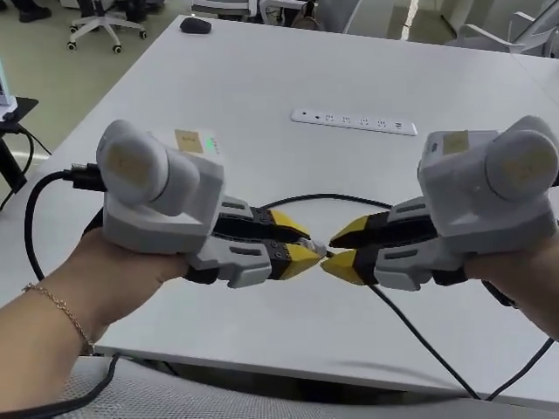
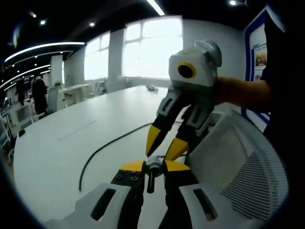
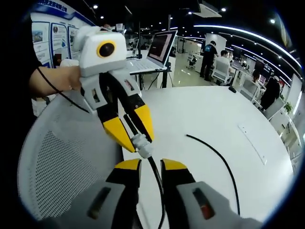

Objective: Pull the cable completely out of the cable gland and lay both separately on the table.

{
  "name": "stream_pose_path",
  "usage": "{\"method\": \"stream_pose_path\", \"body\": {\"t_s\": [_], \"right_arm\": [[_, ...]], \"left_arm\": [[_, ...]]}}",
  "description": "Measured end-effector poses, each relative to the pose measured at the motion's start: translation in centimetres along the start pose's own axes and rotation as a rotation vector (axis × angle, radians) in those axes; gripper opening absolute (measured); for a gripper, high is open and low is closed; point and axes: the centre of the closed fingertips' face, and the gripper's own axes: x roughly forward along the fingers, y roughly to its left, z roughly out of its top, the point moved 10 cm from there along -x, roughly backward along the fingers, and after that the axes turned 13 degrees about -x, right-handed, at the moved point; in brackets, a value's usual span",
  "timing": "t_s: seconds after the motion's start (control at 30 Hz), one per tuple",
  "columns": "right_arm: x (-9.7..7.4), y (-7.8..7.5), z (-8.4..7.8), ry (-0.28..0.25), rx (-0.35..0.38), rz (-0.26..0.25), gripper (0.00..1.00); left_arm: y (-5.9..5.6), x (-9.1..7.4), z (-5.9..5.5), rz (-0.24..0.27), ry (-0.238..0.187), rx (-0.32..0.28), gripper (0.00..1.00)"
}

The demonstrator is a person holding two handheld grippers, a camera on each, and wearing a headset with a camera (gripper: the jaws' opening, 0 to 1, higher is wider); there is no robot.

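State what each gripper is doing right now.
Left gripper: closed on the cable gland.
Right gripper: open, jaws either side of the cable.

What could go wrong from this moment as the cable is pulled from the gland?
The right tool has its jaws apart around the cable, so a pull may slip.
The left tool pinches the gland only at its tips; it could pop free.
Both are held near the table edge over a chair, so a dropped part may fall.

Above the near edge of the table, the left gripper and right gripper meet tip to tip; behind them lies the cable, then the power strip.
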Motion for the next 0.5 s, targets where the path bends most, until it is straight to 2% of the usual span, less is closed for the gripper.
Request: {"method": "stream_pose_path", "body": {"t_s": [0.1,0.2,0.27,0.37,0.5], "right_arm": [[0.3,-0.1,-0.4,0.059,-0.049,-0.014,0.05],[0.6,-0.2,-0.5,0.062,-0.056,-0.026,0.04],[0.4,-0.6,-0.9,0.099,-0.082,-0.066,0.04],[-0.1,-1.5,-1.7,0.121,-0.06,-0.083,0.04],[-0.6,-2.6,-3.3,0.203,-0.06,-0.103,0.04]], "left_arm": [[0.0,0.0,0.0,0.001,-0.002,-0.003,0.16],[0.2,-0.2,0.1,0.005,-0.012,-0.009,0.16],[0.5,-0.5,0.3,0.015,-0.038,-0.026,0.16],[0.9,-0.9,0.4,0.022,-0.067,-0.053,0.16],[1.2,-1.1,0.4,0.04,-0.071,-0.057,0.16]]}}
